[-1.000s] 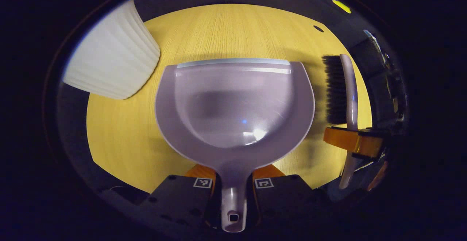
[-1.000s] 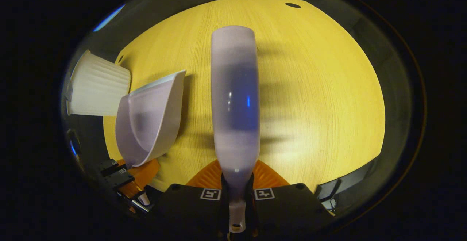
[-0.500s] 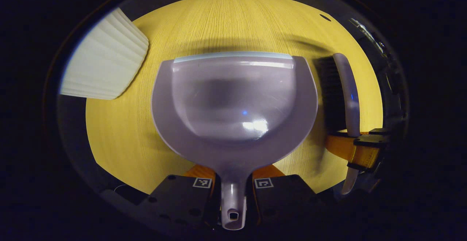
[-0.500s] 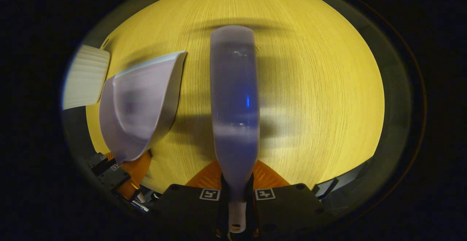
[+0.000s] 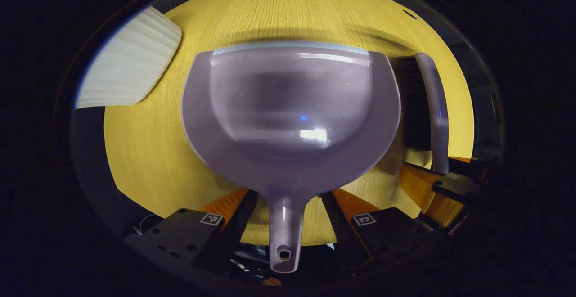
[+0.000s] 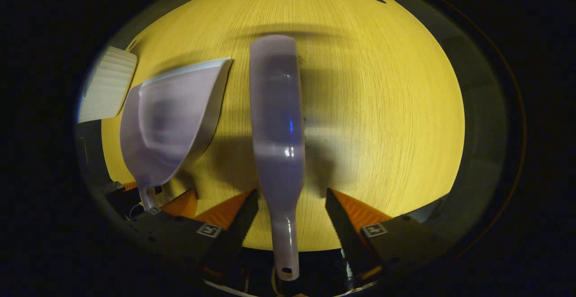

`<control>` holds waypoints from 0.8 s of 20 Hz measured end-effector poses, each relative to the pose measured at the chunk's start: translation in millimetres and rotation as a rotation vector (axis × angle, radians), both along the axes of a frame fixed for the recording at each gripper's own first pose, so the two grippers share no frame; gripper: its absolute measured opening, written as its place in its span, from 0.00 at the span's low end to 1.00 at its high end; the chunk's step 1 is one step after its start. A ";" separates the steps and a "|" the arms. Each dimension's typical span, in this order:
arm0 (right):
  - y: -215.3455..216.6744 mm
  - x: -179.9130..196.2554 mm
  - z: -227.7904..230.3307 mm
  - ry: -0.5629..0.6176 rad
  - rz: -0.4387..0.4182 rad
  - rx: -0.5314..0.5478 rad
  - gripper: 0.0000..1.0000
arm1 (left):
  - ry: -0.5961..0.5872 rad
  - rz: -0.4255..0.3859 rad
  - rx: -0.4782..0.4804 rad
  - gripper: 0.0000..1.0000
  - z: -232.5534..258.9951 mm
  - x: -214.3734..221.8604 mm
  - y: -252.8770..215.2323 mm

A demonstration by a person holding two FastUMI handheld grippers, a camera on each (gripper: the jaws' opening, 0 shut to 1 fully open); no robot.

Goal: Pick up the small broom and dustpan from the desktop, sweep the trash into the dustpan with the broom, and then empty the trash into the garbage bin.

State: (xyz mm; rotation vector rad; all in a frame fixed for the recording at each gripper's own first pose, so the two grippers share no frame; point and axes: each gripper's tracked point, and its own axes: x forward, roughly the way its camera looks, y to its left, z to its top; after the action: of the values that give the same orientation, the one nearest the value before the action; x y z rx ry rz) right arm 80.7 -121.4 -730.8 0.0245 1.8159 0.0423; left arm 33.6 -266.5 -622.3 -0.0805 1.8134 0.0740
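Two round views make up what we see, and we take the left gripper view first. We look down on a yellow wooden tabletop [image 5: 148, 153]. The lilac dustpan [image 5: 290, 112] lies in the middle of it, its mouth toward the tabletop's far edge and its handle pointing back at us. The left gripper [image 5: 288, 218] has its fingers spread wide apart, one on each side of the handle and clear of it; half a second ago those fingers were pressed against the handle. A white ribbed garbage bin [image 5: 130, 63] stands near the tabletop's far left corner, apart from the dustpan. Just right of the dustpan lies the small broom [image 5: 432, 112], its dark bristles facing the pan. At the tabletop's near right edge we see the other gripper, beside the broom's handle.

In the right gripper view, the small broom [image 6: 276, 121] runs straight away from us down the middle of the tabletop [image 6: 382, 108]. The right gripper [image 6: 290, 213] also stands wide open, its fingers well clear of the broom handle, where earlier they clamped it. The dustpan [image 6: 171, 121] rests just left of the broom, and the garbage bin [image 6: 108, 85] sits beyond it at the far left edge. The left gripper shows at the near left edge, by the dustpan's handle.
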 end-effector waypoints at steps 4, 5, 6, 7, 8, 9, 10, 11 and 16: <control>1.4 0.4 31.7 -0.067 -0.022 0.009 0.99 | -0.123 -0.057 -0.026 0.87 32.5 5.2 -11.0; 2.5 2.0 41.3 -0.092 -0.025 0.015 0.99 | -0.147 -0.079 -0.032 0.87 38.4 5.6 -11.8; 3.2 2.4 52.8 -0.119 -0.019 0.023 0.99 | -0.173 -0.098 -0.039 0.87 44.9 4.7 -12.8; 4.7 5.9 72.4 -0.172 -0.005 0.045 0.99 | -0.216 -0.119 -0.051 0.87 54.7 4.0 -15.8; 4.7 10.9 91.1 -0.225 0.002 0.058 0.99 | -0.271 -0.134 -0.061 0.87 62.5 6.2 -17.8; 4.7 20.4 120.1 -0.330 0.006 0.072 0.99 | -0.358 -0.158 -0.059 0.87 76.6 6.3 -16.8; 4.0 29.9 146.6 -0.419 0.003 0.088 0.99 | -0.440 -0.181 -0.043 0.87 89.2 8.1 -15.0; 3.8 40.3 182.2 -0.546 0.001 0.109 0.99 | -0.577 -0.222 -0.021 0.87 108.3 19.7 -12.7; -22.4 44.9 347.7 -1.303 -0.079 0.065 0.98 | -1.213 -0.281 0.147 0.86 223.9 25.7 7.4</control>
State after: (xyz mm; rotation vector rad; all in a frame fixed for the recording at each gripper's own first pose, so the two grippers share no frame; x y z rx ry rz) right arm 125.6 -143.9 -383.1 0.0905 0.5097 0.0453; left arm 59.3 -259.1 -398.4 0.2019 0.5913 -0.0422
